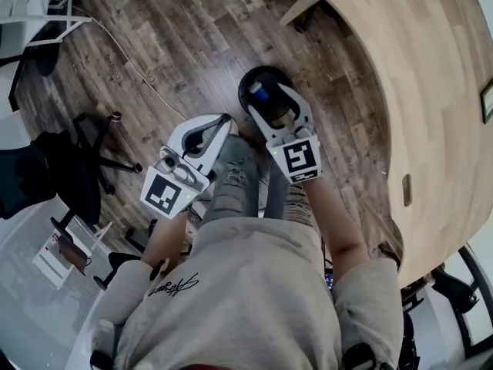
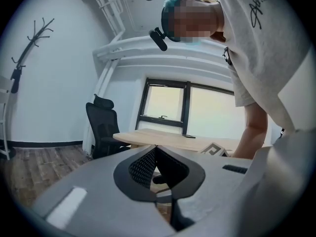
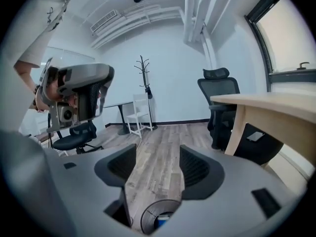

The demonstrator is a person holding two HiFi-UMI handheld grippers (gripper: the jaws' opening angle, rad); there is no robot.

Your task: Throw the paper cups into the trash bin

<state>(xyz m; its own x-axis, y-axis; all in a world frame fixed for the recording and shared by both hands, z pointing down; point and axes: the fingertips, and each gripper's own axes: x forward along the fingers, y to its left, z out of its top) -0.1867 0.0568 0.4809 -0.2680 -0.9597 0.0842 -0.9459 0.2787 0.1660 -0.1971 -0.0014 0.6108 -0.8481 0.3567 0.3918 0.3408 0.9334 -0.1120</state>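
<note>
Head view. Shows the trash bin [image 1: 266, 71] standing on the wood floor [image 1: 154, 45], with the right gripper [image 1: 271, 106] directly above its mouth, fingers pointing toward 11 o'clock. Puts the left gripper [image 1: 219, 126] just beside the trash bin, at 8 o'clock from it. Finds a blue object [image 1: 258, 92] down inside (a cup or not, impossible to say) and no paper cup anywhere else, not even on the curved worktop [image 1: 400, 68] at 3 o'clock.

Left gripper view. Looks up and away from the trash bin, toward a window [image 2: 187, 107] and a black chair [image 2: 103, 127]. Shows the left gripper [image 2: 155, 149] with fingers closed tip to tip, nothing between them.

Right gripper view. Shows the right gripper [image 3: 158, 164] with fingers spread wide and empty, only floor planks between them. Places the trash bin [image 3: 148, 214] at 6 o'clock, just under the fingers, the blue object [image 3: 160, 222] inside. Suggests a drop lined up on the right, the nearer side, yet with no cup in hand to release.
</note>
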